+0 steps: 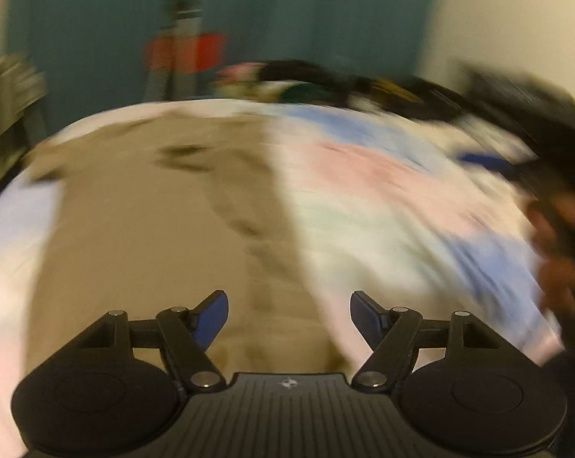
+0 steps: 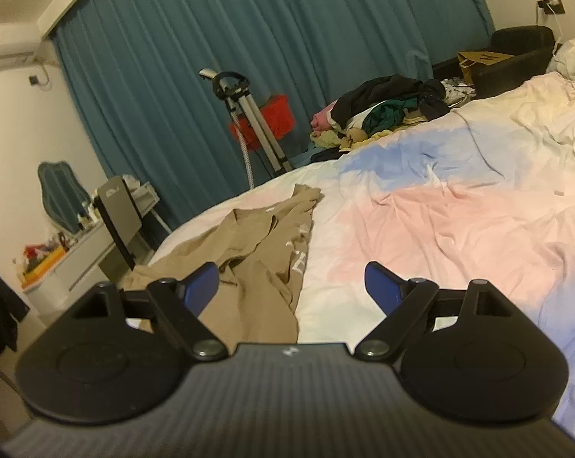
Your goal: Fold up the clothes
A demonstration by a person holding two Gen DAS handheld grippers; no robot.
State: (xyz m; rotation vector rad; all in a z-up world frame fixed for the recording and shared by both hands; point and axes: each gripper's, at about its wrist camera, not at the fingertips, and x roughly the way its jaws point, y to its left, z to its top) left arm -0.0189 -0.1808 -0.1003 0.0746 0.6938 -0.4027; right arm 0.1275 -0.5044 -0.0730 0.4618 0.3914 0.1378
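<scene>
A tan garment (image 2: 260, 252) lies crumpled on the bed near its left edge, with white lettering on one part. In the blurred left wrist view it (image 1: 153, 229) spreads across the left half of the bed. My left gripper (image 1: 289, 316) is open and empty, just above the garment's near part. My right gripper (image 2: 291, 286) is open and empty, hovering over the garment's right edge and the sheet. The right gripper and the hand holding it show as a dark blur at the far right of the left wrist view (image 1: 535, 160).
The bed has a pink, blue and white cover (image 2: 459, 210). A pile of mixed clothes (image 2: 386, 110) lies at the bed's far edge. A garment steamer stand (image 2: 249, 122) and a teal curtain (image 2: 249, 30) are behind. A desk with clutter (image 2: 77, 244) stands left of the bed.
</scene>
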